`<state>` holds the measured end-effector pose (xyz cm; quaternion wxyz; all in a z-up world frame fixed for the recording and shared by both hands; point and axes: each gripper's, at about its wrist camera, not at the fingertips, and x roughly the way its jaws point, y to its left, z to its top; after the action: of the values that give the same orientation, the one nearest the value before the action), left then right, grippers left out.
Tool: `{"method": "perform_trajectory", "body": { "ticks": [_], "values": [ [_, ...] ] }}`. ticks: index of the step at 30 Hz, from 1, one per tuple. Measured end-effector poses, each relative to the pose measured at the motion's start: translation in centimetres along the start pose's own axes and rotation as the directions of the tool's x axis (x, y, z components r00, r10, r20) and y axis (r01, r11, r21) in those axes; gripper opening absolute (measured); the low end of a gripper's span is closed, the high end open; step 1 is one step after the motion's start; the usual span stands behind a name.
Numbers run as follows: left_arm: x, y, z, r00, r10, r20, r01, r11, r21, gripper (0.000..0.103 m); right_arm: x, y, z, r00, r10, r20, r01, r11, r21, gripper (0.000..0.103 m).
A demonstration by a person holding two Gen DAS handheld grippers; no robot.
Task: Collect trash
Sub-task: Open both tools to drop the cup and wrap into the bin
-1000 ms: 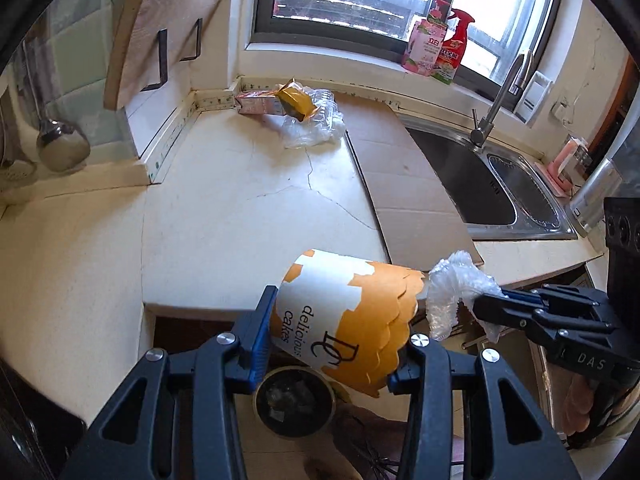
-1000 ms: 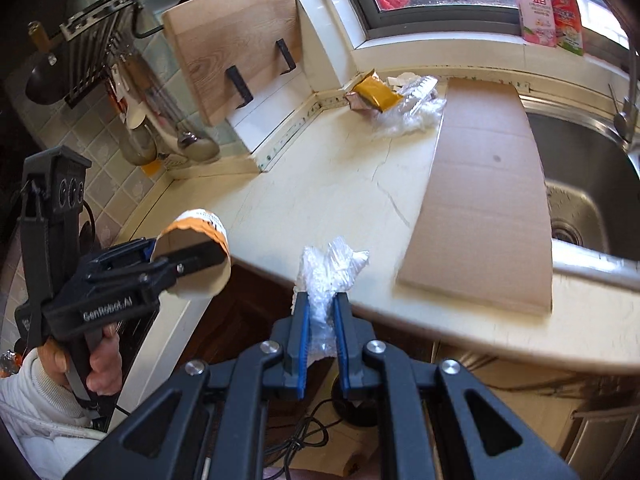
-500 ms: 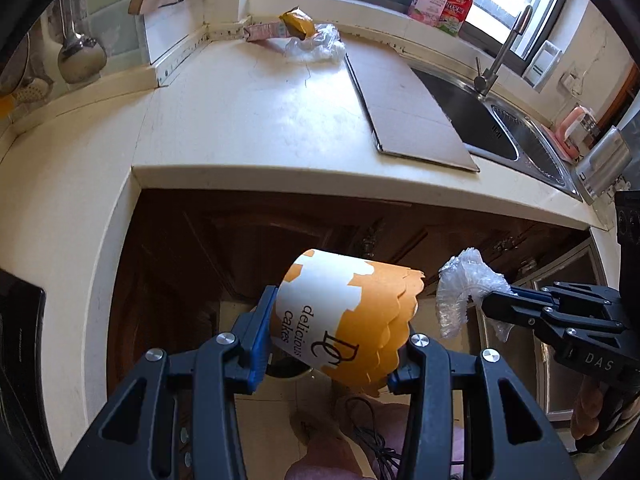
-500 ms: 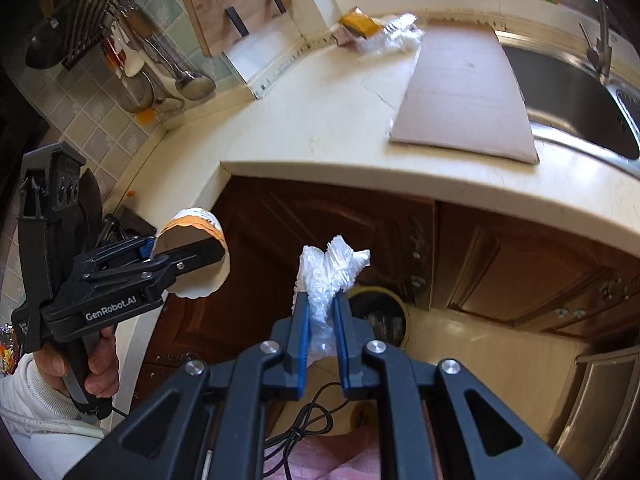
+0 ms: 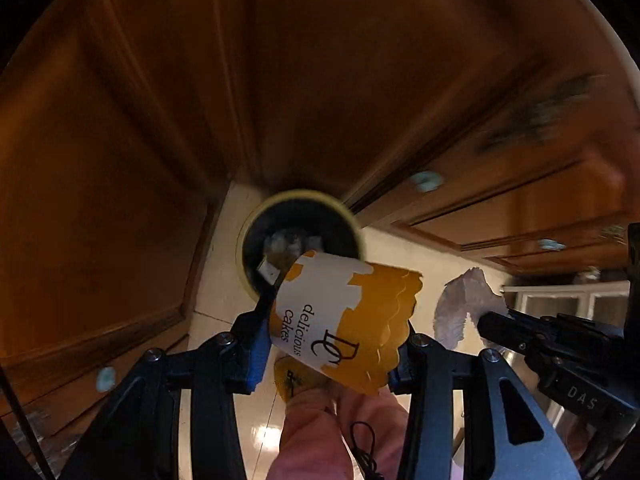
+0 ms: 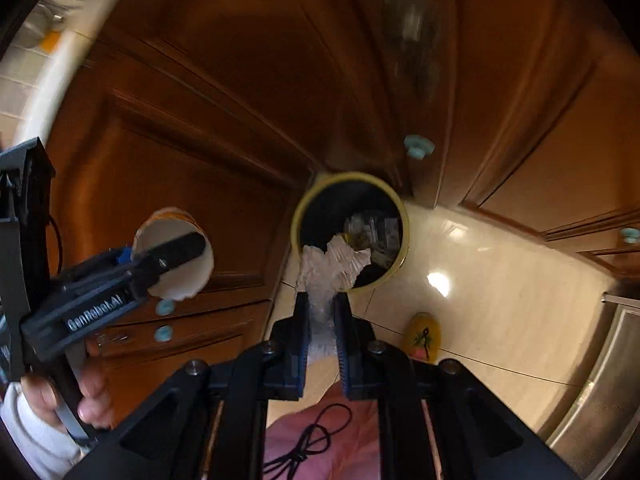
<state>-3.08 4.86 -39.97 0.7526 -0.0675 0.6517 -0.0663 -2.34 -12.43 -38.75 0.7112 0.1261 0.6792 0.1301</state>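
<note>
My left gripper [image 5: 332, 340] is shut on a white and orange paper cup [image 5: 344, 320] printed "delicious cakes". It holds the cup just above the near rim of a round yellow-rimmed trash bin [image 5: 256, 220] on the floor. The bin holds some trash. My right gripper [image 6: 322, 304] is shut on a crumpled clear plastic wrap [image 6: 332, 264], held above the near edge of the same bin [image 6: 404, 224]. The cup [image 6: 176, 256] and left gripper [image 6: 160, 256] show at the left of the right wrist view; the wrap [image 5: 460, 304] shows at the right of the left wrist view.
Brown wooden cabinet doors [image 6: 200, 120] with pale knobs [image 6: 419, 146] stand close behind and beside the bin. The floor is glossy cream tile [image 6: 480, 280]. A yellow slipper [image 6: 422, 336] and a pink trouser leg [image 6: 320, 440] with a black cord lie below the grippers.
Both grippers have dropped from counter height to below the counter edge and tilted down toward the floor bin. The counter and sink have left view. Each still holds its item.
</note>
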Motion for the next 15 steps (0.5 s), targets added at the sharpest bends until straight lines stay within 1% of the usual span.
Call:
{"method": "perform_trajectory", "body": {
  "ticks": [2,4,6,7,8,9,11,12,15],
  "values": [
    [3.0,0.9,0.2,1.000,0.002,-0.015,-0.003,1.000,-0.029,0.043,3.6,-0.5,1.0,0.999,-0.015,-0.029,0.015,1.000,-0.005,0.012],
    [6.0,1.7,0.6,0.999,0.012,-0.038,-0.013,0.999,-0.046,0.046,6.5,-0.7,2.1,0.998,-0.027,-0.054,0.026,1.000,-0.010,0.013],
    [7.5,1.9,1.1,0.999,0.015,-0.049,-0.017,0.999,-0.048,0.060,8.7,-0.4,3.2,0.998,-0.033,-0.059,0.032,0.999,-0.025,0.015],
    [8.0,2.1,1.4,0.998,0.021,-0.051,-0.024,0.999,-0.045,0.064,9.3,-0.3,3.5,0.997,-0.043,-0.058,0.041,0.999,-0.031,0.016],
    [8.5,2.2,1.5,0.998,0.028,-0.053,-0.030,0.999,-0.040,0.074,10.0,-0.1,3.9,0.996,-0.060,-0.063,0.058,0.998,-0.035,0.019],
    [8.7,2.4,1.6,0.998,0.039,-0.051,-0.040,0.999,-0.036,0.076,10.6,0.1,4.2,0.994,-0.082,-0.070,0.080,0.996,-0.034,0.021],
    [8.8,2.8,1.7,0.997,0.069,-0.047,-0.071,0.997,-0.037,0.080,11.1,0.2,4.4,0.992,-0.100,-0.081,0.098,0.995,-0.024,0.025],
    [8.8,3.0,1.7,0.995,0.080,-0.053,-0.082,0.996,-0.037,0.080,11.0,0.2,4.5,0.992,-0.096,-0.084,0.095,0.995,-0.013,0.029],
    [7.8,3.6,1.8,0.994,0.096,-0.043,-0.098,0.994,-0.057,0.080,10.0,0.4,4.2,0.993,-0.084,-0.079,0.084,0.996,-0.010,0.033]
  ]
}}
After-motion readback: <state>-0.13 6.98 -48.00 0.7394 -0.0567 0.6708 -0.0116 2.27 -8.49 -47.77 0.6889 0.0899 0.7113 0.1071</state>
